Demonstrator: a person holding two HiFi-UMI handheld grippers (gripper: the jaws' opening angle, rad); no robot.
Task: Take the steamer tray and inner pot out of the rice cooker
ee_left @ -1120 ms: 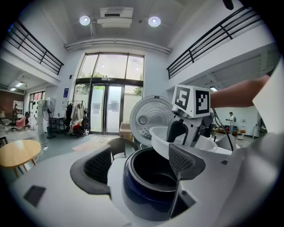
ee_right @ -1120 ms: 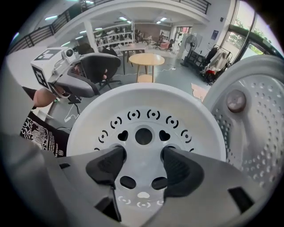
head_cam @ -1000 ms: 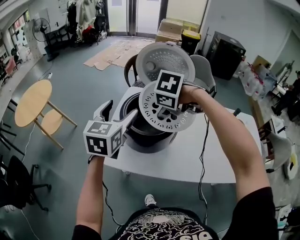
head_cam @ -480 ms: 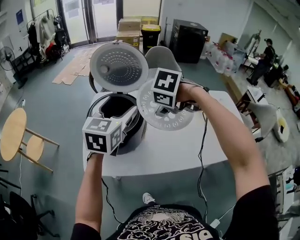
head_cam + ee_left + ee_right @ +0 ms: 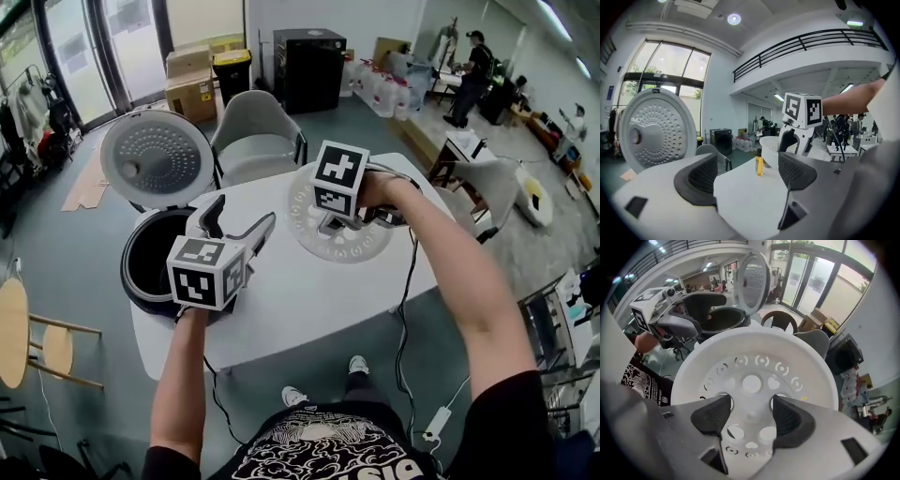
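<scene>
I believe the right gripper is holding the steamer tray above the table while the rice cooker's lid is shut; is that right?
Not quite: the lid stands open, tipped back behind the rice cooker, as the head view shows. The rest holds: the right gripper grips the steamer tray above the table.

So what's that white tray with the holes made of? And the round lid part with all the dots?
The steamer tray looks like white plastic: matte, with neatly moulded round and heart-shaped holes. The lid's inner plate looks like metal, maybe aluminium: dull silver-grey with rows of pressed dimples. Looks alone can't settle it.
</scene>
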